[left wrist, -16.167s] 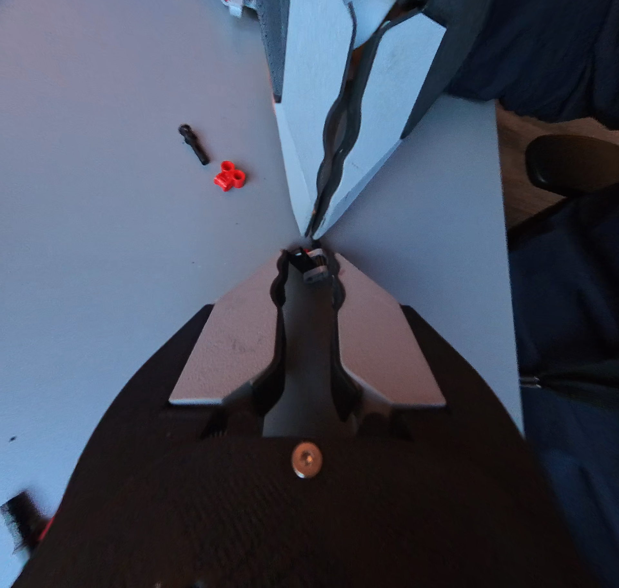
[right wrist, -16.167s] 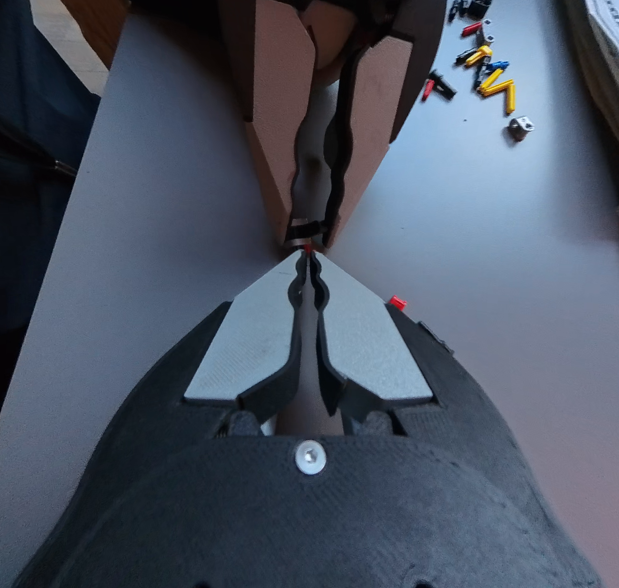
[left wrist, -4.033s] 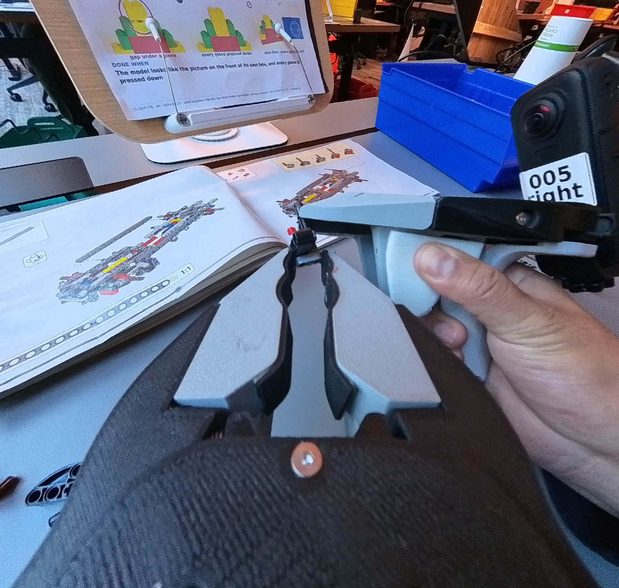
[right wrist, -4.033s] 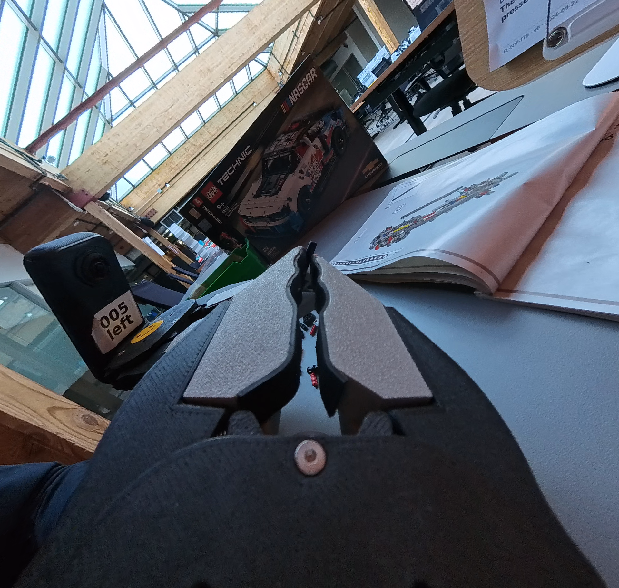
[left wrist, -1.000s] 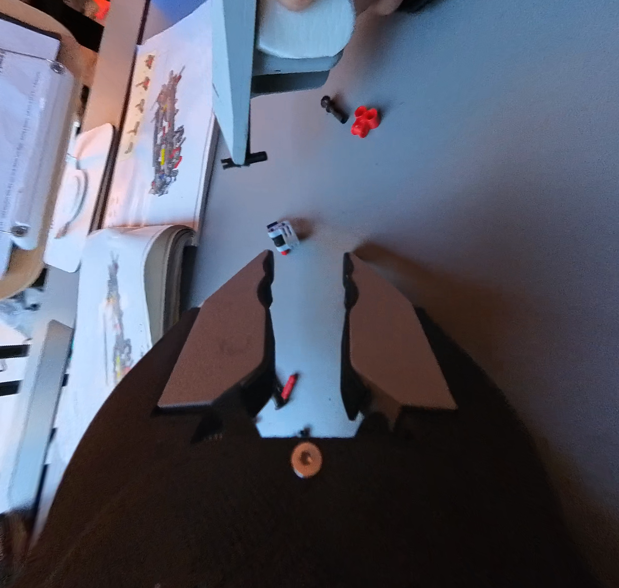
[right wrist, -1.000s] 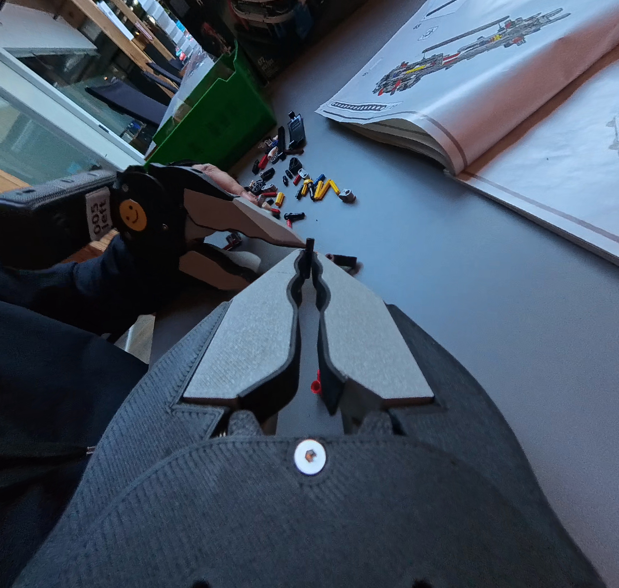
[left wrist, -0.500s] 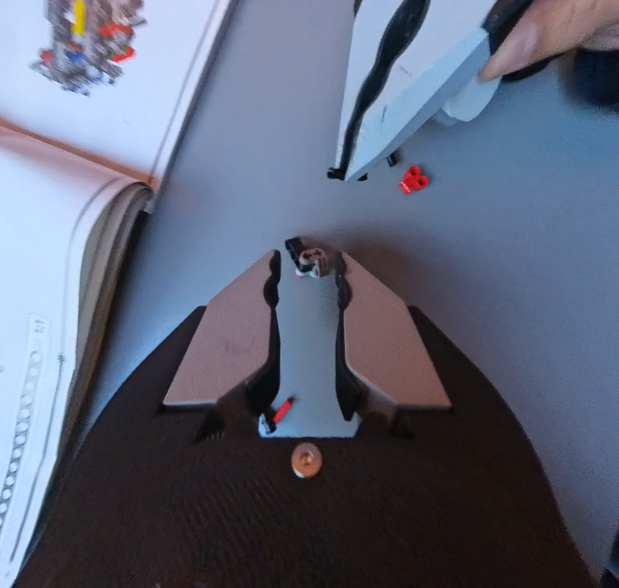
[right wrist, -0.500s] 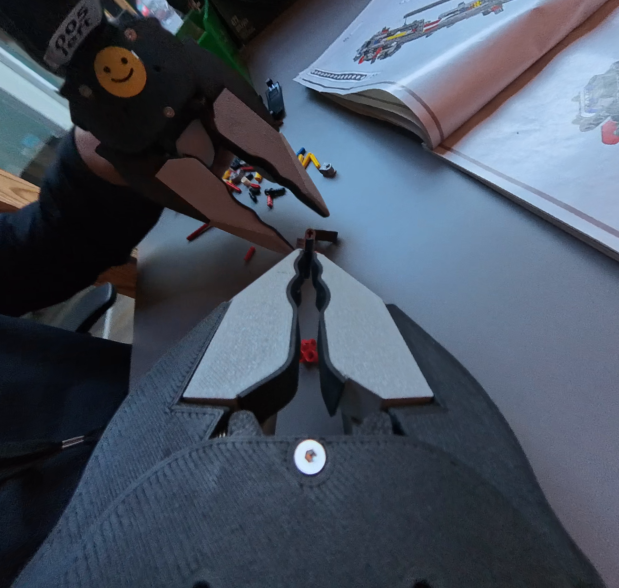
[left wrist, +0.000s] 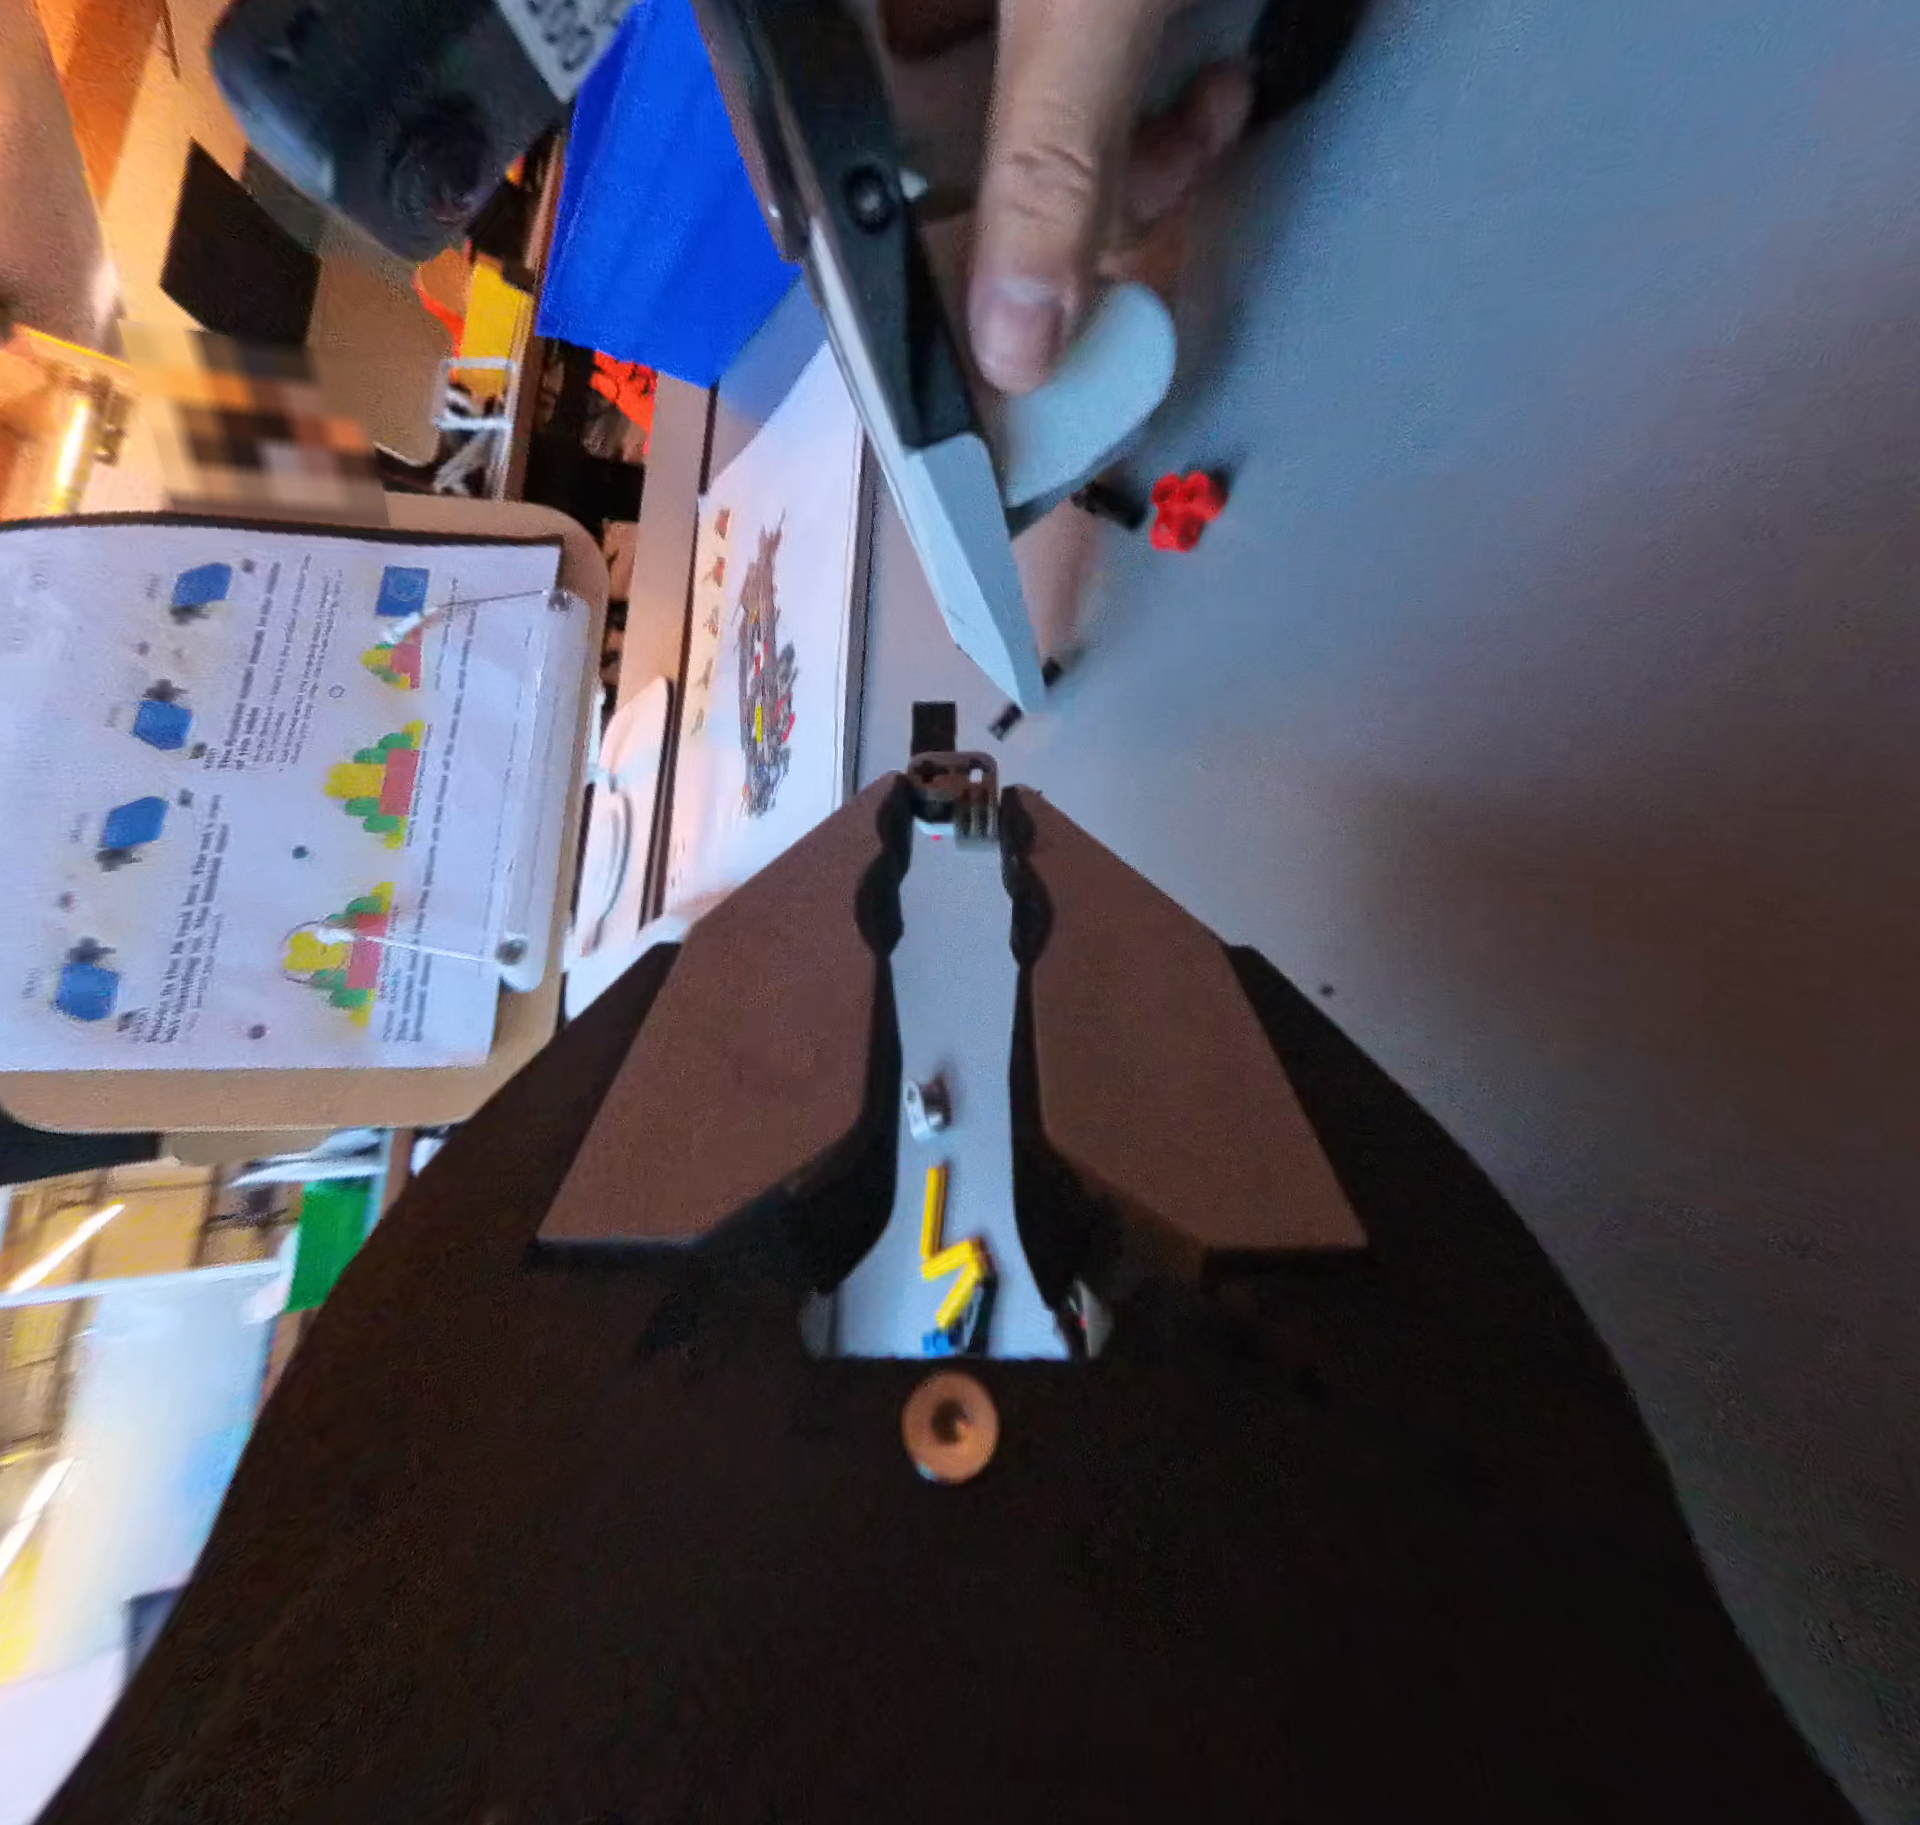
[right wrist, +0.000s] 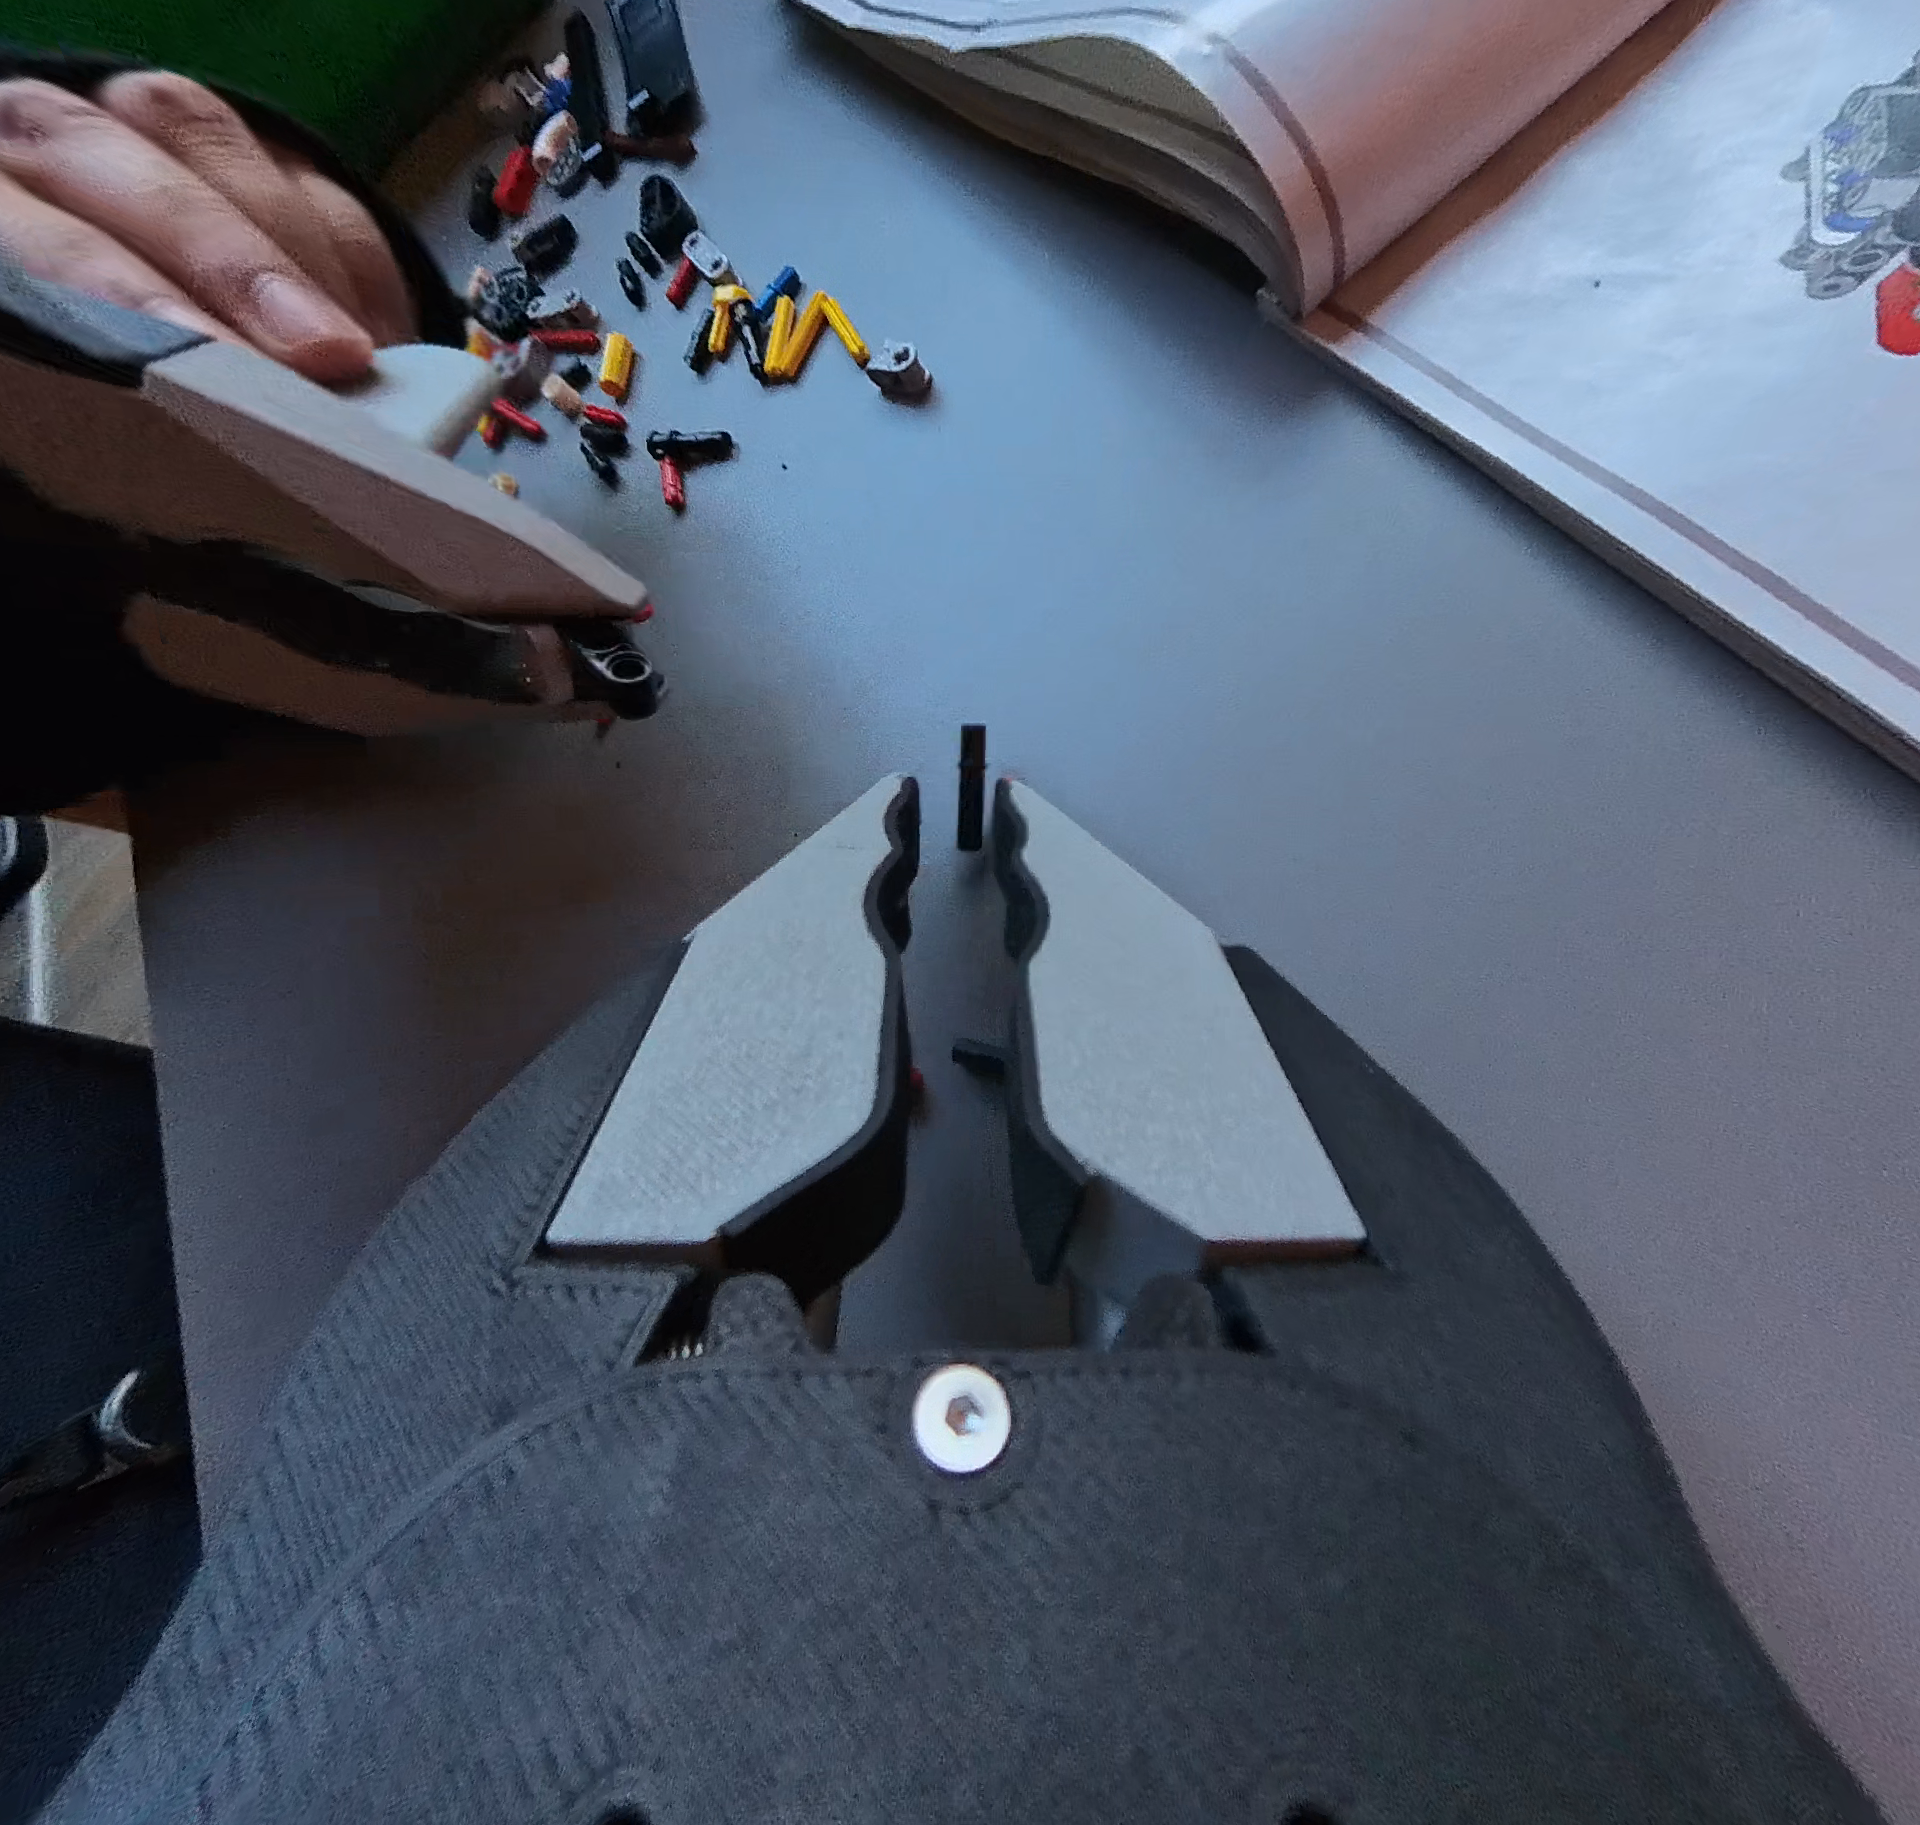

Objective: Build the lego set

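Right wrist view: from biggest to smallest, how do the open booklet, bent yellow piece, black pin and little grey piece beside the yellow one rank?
1. open booklet
2-3. bent yellow piece and black pin look alike; the pin is nearer the camera, so their order is unsure.
4. grey piece

Both grippers have a black ribbed body (right wrist: 935, 1619) and grey wedge fingers (right wrist: 758, 1037) edged with wavy black pads. A silver screw (right wrist: 961, 1417) sits at six o'clock below the fingers. Dark sleeve (right wrist: 73, 1204) at nine o'clock.

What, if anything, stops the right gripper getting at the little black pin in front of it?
Probably nothing; it looks reachable. The black pin stands between the right gripper's parted fingertips, a gap showing beside it, and the left gripper is off to one side, holding its own small black piece.
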### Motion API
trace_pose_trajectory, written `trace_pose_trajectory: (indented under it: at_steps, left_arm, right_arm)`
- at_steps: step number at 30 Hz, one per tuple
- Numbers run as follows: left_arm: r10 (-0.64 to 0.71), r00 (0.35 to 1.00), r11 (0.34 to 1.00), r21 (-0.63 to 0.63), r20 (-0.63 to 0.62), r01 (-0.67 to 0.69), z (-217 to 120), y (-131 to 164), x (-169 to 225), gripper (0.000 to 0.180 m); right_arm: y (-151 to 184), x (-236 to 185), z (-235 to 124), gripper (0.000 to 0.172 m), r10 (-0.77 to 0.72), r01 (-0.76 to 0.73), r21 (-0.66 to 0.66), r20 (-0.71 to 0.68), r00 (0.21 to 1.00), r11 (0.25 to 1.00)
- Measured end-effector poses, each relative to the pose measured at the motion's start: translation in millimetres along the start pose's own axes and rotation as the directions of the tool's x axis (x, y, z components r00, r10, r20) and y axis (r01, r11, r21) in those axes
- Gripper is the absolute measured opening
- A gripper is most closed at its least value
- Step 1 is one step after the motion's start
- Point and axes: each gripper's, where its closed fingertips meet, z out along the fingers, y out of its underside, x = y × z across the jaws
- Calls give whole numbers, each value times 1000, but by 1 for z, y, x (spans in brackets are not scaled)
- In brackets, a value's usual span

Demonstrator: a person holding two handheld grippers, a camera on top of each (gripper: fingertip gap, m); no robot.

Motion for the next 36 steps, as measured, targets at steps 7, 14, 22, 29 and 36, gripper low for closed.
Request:
trace_pose_trajectory:
  at_steps: [7,14,22,29,36]
  left_arm:
    - [125,978,992,-42,168,-120,-20,-6,-13,14]
    - [155,957,987,4,243,-161,-28,-29,-20,14]
    - [67,968,996,42,240,-79,-25,-29,-21,16]
    - [-602,796,796,19,-64,605,-28,-7,-6,25]
    - [-782,506,522,63,-364,851,-39,-23,-2,25]
  right_arm:
    - [-16,-5,-13,17,-39,36,96,34,999,995]
    - [-47,-80,-44,23,-256,137,335,345,903,932]
    - [-45,-90,-39,4,-369,268,352,262,892,897]
    - [-50,-91,-31,4,-613,633,317,-173,771,706]
    - [-50,-103,-29,4,-718,785,274,-319,619,555]
